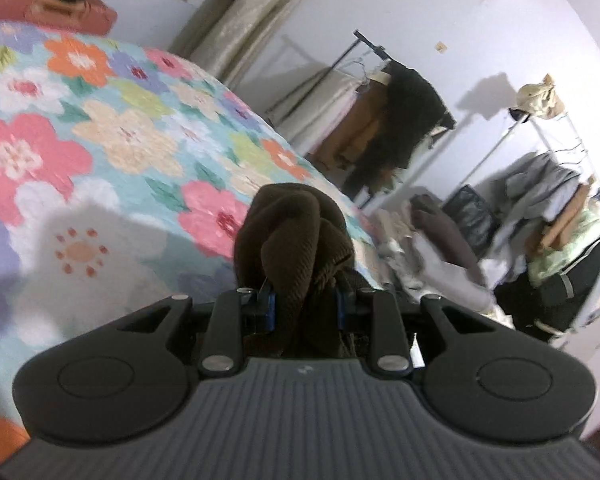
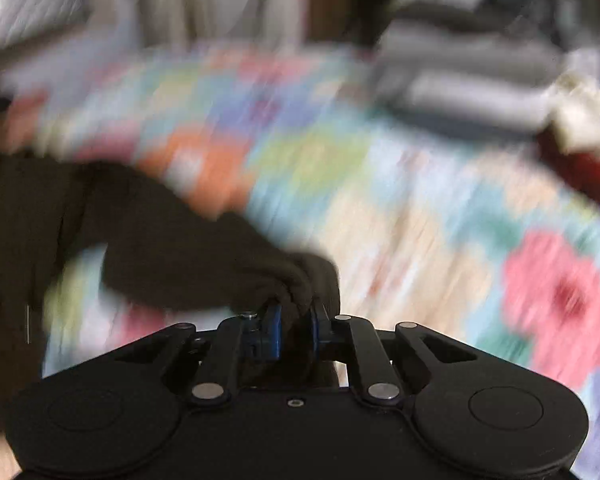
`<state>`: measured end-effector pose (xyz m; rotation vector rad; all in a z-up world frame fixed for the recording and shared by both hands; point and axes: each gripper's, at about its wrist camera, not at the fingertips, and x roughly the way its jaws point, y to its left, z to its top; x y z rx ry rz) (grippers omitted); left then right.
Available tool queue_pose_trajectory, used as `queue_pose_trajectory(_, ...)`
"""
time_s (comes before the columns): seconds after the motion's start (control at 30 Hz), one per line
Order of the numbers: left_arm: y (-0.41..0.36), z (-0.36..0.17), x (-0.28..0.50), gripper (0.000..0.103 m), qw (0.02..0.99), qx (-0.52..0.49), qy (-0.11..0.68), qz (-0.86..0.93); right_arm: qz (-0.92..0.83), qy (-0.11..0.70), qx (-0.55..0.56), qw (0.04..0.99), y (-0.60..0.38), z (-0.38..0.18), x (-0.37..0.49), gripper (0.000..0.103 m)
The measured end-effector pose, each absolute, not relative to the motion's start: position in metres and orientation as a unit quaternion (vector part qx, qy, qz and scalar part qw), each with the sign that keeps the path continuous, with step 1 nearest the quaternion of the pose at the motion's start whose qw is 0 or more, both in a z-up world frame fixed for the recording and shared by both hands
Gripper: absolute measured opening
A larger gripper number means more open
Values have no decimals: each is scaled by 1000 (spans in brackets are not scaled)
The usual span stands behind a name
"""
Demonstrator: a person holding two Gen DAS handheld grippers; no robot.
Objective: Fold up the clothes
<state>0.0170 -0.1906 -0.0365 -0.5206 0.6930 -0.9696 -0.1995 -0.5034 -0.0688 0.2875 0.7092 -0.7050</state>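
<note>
Both tools [image 1: 305, 304] [image 2: 296, 326] clamping brown garment [image 1: 296, 236]

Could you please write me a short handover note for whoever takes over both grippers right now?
Left gripper: shut on a bunched fold of the dark brown garment, held over the floral bedspread.
Right gripper: shut on another part of the same garment; that view is blurred.
Done: garment gripped at two points.
Left: spread it flat on the bed and fold it. A pile of other clothes lies at the far edge.
</note>
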Motion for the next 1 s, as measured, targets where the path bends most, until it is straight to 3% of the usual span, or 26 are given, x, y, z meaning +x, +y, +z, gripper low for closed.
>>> queue_pose_trajectory(0.07, -195, -36, 13, 24, 787, -241, 328, -463, -393, 286, 100, 868, -520, -48, -199, 15)
queue_pose_trajectory(0.13, -203, -36, 10, 26, 787, -218, 331, -473, -412, 249, 104, 871, -533, -39, -202, 22)
queue_pose_trajectory(0.2, -210, -37, 7, 26, 787, -197, 336, -478, -413, 250, 143, 864, -546, -35, -208, 44)
queue_pose_trajectory(0.37, -218, -42, 6, 26, 780, -190, 349, -484, -372, 248, 120, 886, -506, -35, -223, 47)
queue_pose_trajectory(0.53, -214, -44, 6, 26, 768, -206, 357, -490, -114, 263, 117, 951, -441, -36, -193, 48)
queue_pose_trajectory(0.6, -213, -44, 6, 26, 764, -210, 358, -494, -34, 274, 106, 955, -417, -39, -177, 62)
queue_pose_trajectory(0.7, -213, -42, 6, 26, 763, -207, 351, -502, -25, 297, 36, 954, -381, -51, -152, 67)
queue_pose_trajectory(0.73, -213, -41, 5, 26, 764, -204, 350, -503, -37, 302, 17, 953, -378, -55, -146, 65)
queue_pose_trajectory(0.77, -214, -40, 4, 26, 765, -201, 348, -503, -61, 305, 5, 950, -379, -58, -140, 47)
queue_pose_trajectory(0.8, -213, -38, 4, 26, 769, -195, 344, -502, -85, 308, -7, 947, -379, -60, -135, 9)
queue_pose_trajectory(1.0, -206, -30, 3, 27, 784, -190, 326, -493, -235, 253, 88, 935, -439, -28, -179, 9)
